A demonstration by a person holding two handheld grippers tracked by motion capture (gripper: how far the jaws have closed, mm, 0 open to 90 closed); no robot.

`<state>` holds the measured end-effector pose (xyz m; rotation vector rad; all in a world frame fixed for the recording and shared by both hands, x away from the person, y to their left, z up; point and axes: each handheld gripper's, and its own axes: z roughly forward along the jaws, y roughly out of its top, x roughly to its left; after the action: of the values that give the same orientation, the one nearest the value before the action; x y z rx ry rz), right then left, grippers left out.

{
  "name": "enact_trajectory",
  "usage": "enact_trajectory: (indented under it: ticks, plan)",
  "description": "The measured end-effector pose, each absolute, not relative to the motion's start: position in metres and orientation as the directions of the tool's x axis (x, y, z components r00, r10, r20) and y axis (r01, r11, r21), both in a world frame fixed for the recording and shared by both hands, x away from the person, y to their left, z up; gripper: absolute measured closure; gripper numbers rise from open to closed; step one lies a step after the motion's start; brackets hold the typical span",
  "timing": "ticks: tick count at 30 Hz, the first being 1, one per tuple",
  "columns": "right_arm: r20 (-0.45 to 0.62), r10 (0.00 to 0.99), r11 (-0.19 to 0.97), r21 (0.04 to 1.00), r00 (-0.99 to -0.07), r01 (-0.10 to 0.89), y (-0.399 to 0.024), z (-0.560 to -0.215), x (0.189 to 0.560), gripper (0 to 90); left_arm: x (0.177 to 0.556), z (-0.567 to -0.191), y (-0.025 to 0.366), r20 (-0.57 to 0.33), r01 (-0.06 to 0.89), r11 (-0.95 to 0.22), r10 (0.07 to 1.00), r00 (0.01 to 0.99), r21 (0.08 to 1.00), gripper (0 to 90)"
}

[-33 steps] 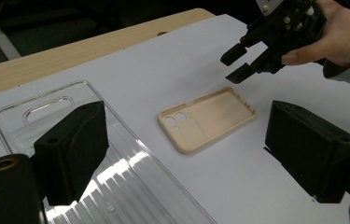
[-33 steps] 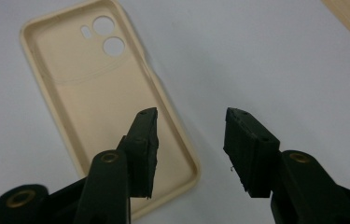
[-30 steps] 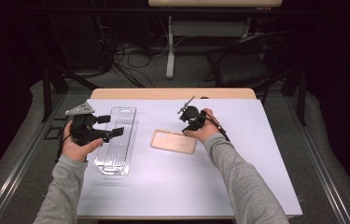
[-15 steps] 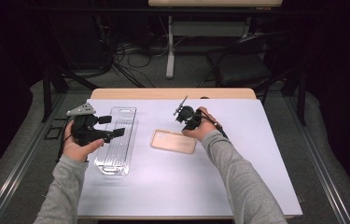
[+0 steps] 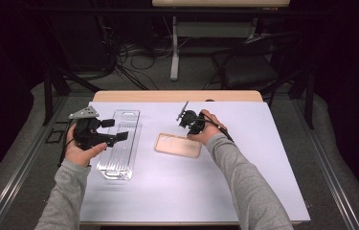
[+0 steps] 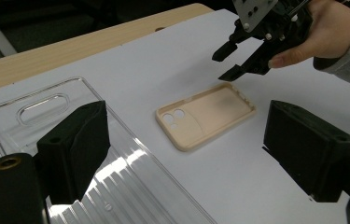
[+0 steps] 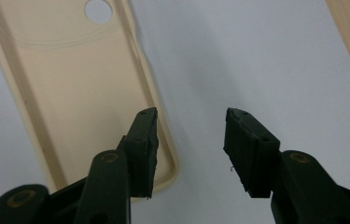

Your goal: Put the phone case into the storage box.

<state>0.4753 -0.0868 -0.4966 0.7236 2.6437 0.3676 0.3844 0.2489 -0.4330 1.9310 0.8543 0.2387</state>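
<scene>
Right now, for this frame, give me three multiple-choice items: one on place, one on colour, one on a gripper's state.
1. Where does the clear plastic tray lie? A) under the left gripper B) on the floor C) on the chair
2. What colour is the phone case? A) blue B) beige C) black
3. The right gripper is: A) shut on the case B) open, gripping nothing C) holding the tray

A: the high view shows the tray beneath it. B: beige in all three views. B: a gap shows between its fingers.
</scene>
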Motion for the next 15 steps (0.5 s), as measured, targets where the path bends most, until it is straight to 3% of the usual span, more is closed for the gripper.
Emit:
enact_trajectory:
  ticks: [15]
  plan:
    - [-0.244,0.514,0.838,0.349,-0.823,0.420,-0.0888,-0.5013,0.4779,59.7,0.3844,-0.4335,0.2485,-0.183,0.461,-0.282,0.654,0.734,0.841,14.5]
